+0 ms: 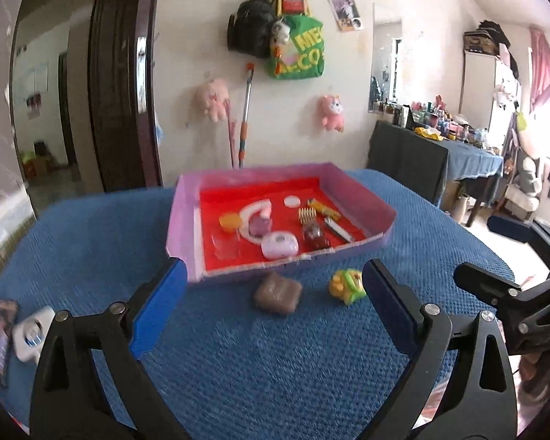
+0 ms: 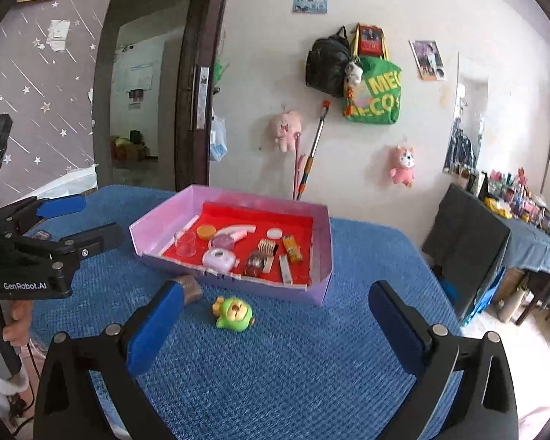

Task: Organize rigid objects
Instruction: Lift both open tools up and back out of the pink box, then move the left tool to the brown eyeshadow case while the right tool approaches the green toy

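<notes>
Rigid objects sit mostly inside a shallow pink box (image 1: 187, 227) with a red floor, which rests on the blue-clothed bench (image 1: 275, 348). Among them are a clear cup (image 1: 225, 245), a yellow-orange lid (image 1: 228, 220), a lilac oval case (image 1: 279, 245), a gold comb (image 1: 307, 215), a yellow lighter (image 1: 324, 208), a nail clipper (image 1: 338, 230) and a small white disc (image 1: 292, 201). Two things lie outside on the cloth, just in front of the box's near wall: a brown square case (image 1: 277, 292) and, beside it, a green and yellow toy (image 2: 234, 313). At the bench's left edge lie a white round gadget (image 1: 31, 332) and a photo card (image 1: 0, 341). The left gripper (image 1: 275, 315) is spread wide with nothing between its blue pads, the brown case lying ahead of the gap. The right gripper (image 2: 275, 326) is likewise spread wide and empty, the toy on the cloth ahead of its fingers, nearer the left one. The left wrist view is slightly blurred
</notes>
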A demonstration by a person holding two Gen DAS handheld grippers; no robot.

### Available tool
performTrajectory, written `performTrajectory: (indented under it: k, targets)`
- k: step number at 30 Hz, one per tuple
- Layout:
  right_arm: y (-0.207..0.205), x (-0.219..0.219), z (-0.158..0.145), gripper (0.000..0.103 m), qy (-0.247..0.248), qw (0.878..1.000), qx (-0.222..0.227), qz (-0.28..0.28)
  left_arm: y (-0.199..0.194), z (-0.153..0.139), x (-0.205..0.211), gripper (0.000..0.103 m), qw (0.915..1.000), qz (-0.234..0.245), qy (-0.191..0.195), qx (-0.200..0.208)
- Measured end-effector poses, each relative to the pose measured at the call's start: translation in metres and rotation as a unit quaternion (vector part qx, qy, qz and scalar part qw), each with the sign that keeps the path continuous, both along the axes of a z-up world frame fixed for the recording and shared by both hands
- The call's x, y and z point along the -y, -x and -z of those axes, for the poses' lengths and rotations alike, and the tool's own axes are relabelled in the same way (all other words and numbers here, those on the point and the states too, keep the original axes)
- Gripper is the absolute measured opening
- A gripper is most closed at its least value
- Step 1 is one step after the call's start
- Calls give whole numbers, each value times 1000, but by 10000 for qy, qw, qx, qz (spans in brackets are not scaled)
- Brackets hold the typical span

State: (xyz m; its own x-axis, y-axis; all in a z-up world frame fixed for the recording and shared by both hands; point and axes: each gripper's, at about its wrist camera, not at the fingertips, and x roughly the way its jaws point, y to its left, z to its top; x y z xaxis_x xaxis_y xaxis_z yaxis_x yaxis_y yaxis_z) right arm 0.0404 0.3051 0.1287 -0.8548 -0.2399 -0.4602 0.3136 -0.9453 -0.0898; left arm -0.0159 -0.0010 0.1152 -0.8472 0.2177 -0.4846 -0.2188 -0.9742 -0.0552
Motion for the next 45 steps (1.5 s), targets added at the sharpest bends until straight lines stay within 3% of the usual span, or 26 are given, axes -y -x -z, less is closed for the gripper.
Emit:
performTrajectory:
  k: [9,18,34,45]
  targets:
    - [7,-5,46,103,343,9983,455,145,3,47,6,98,9986,-165,-4,499]
    - [12,-4,81,103,396,9952,879,180,6,67,6,98,9965,-165,-16,820]
    - [26,-5,86,103,489,9926,1106,72,19,66,-7,98,9952,24,116,969]
    - [52,1,82,103,586,9889,1348,-196,38,66,-10,98,9922,262,0,1220]
